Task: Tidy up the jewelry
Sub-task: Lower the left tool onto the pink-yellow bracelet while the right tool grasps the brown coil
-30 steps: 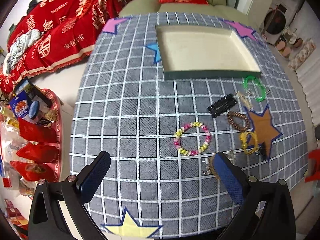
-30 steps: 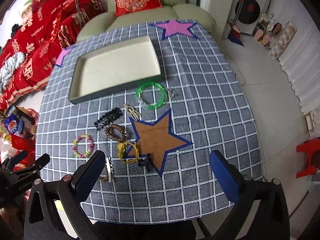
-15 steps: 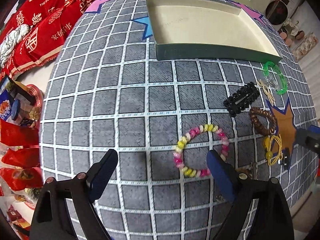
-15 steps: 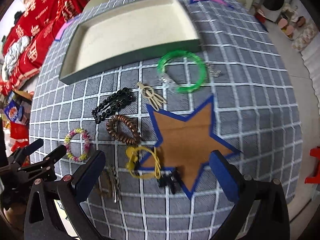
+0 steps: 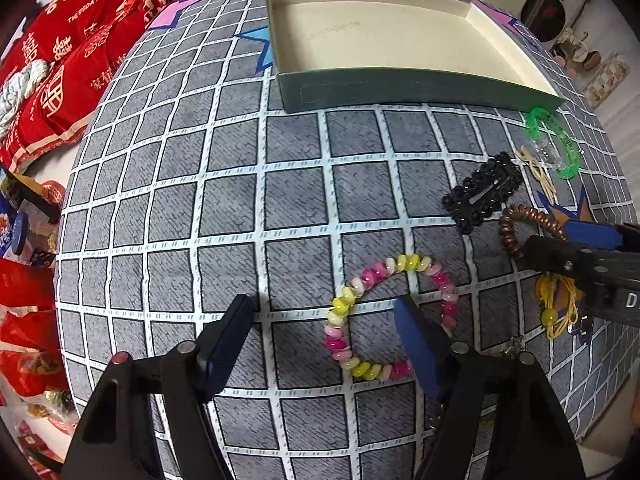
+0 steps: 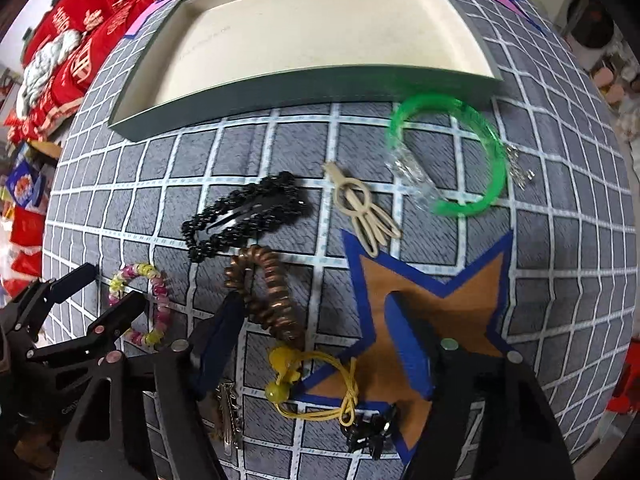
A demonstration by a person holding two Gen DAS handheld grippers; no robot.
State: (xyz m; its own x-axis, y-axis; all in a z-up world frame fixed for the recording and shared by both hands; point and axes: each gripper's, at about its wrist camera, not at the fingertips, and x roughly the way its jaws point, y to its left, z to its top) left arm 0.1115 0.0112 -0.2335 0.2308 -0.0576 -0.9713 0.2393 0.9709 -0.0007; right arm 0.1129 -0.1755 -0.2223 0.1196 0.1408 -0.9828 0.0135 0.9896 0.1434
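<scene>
Both claws have dropped, narrowing: left claw (image 5: 324,320) straddles beaded bracelet (image 5: 394,316), unpinched.

Left gripper (image 5: 324,338): black angular plastic frame, two flat fingers (image 5: 416,344) faced with blue pads, round silver screw heads at the finger pivots. Right gripper (image 6: 316,344) was the same build; its body carried a partial white marking, seen in the left wrist view. No sleeves or hands visible.

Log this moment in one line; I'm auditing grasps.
left gripper: closing around beaded bracelet | right gripper: closing over yellow cord | tray: empty
</scene>
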